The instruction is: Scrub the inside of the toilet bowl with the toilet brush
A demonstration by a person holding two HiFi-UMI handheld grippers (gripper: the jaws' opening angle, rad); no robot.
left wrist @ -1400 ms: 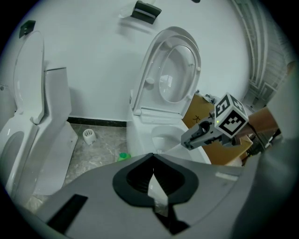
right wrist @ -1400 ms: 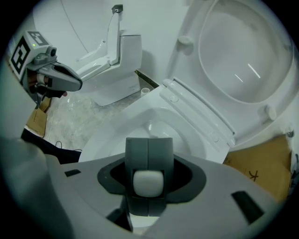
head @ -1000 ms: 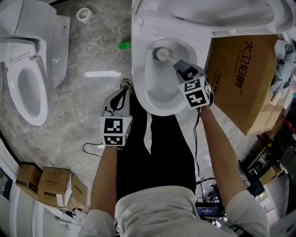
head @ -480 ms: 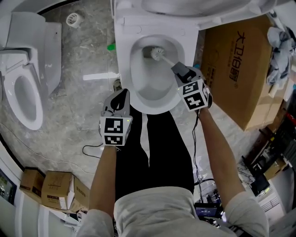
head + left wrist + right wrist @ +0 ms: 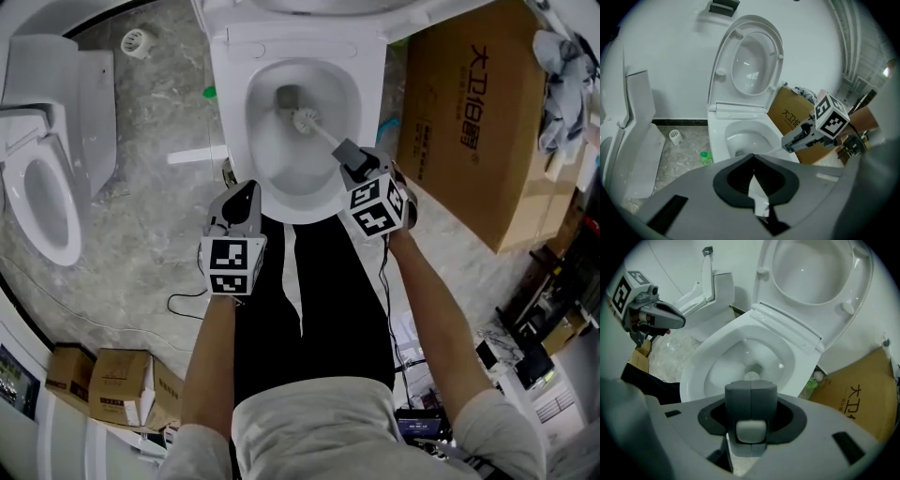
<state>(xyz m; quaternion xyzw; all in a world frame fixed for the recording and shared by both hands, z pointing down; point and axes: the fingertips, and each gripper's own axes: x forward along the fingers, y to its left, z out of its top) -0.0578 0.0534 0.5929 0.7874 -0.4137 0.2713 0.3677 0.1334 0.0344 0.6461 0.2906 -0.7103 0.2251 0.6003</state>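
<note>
The white toilet bowl [image 5: 228,117] stands open at the top of the head view, its lid raised. The toilet brush [image 5: 305,119] has its white bristle head down inside the bowl, just in front of the drain hole. Its handle runs back to my right gripper [image 5: 343,150], which is shut on it over the bowl's front right rim. In the right gripper view the right gripper [image 5: 751,391] clamps the pale handle end, with the brush head [image 5: 751,376] beyond it. My left gripper [image 5: 246,192] hangs shut at the bowl's front left, outside the rim, touching nothing.
A second toilet [image 5: 45,192] stands at the left. A large cardboard box [image 5: 469,122] stands right beside the bowl. A green bottle [image 5: 210,92] and a white floor drain [image 5: 137,42] lie left of it. Small boxes [image 5: 105,377] and a cable [image 5: 183,302] lie on the marble floor.
The brush head has slid from the back left of the bowl toward its middle, with the right gripper following. The head view has shifted. The left gripper has stayed put.
</note>
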